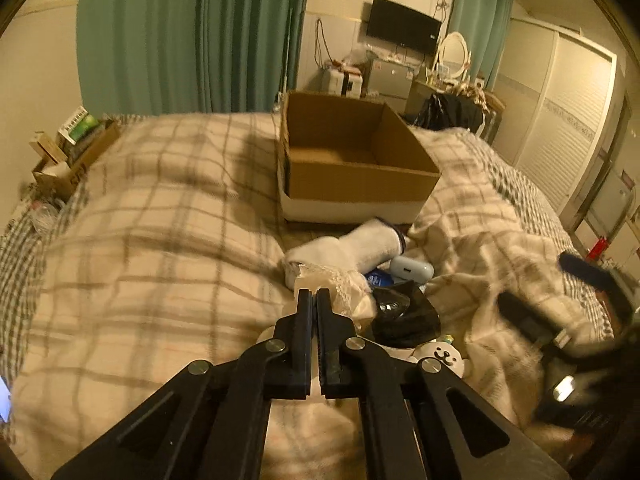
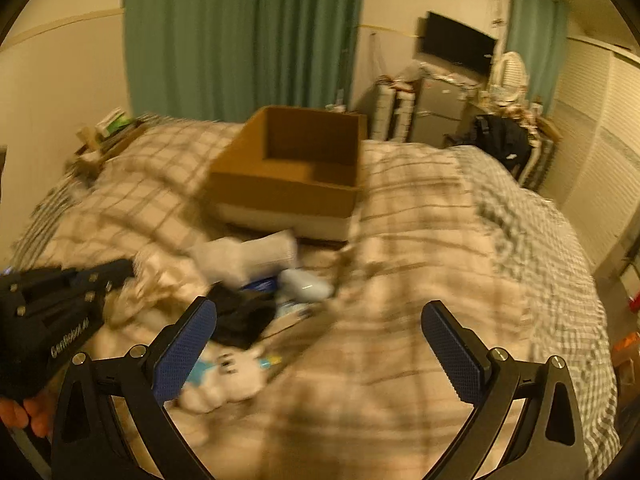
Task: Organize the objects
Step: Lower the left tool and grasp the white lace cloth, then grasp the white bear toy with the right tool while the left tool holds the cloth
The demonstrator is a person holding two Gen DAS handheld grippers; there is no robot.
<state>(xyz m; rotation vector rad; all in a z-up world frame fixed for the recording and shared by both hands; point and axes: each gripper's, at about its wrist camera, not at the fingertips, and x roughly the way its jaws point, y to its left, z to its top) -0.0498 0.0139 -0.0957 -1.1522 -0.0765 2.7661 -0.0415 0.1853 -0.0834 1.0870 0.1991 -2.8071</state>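
two grippers work over the bed [image 1: 160,208]: left gripper [image 1: 314,294] pinches a lace cloth [image 1: 344,284] in the central pile; right gripper [image 2: 320,320] is spread, empty. cardboard box [image 1: 352,160] sits just beyond the pile.

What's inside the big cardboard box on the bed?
The cardboard box looks empty: bare brown floor and walls show. Its near wall hides the floor's front strip.

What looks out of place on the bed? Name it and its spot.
A jumble lies loose on the blanket in front of the box: a white sock, a lace cloth, a pale blue case, a black item and a white plush. The box looks empty.
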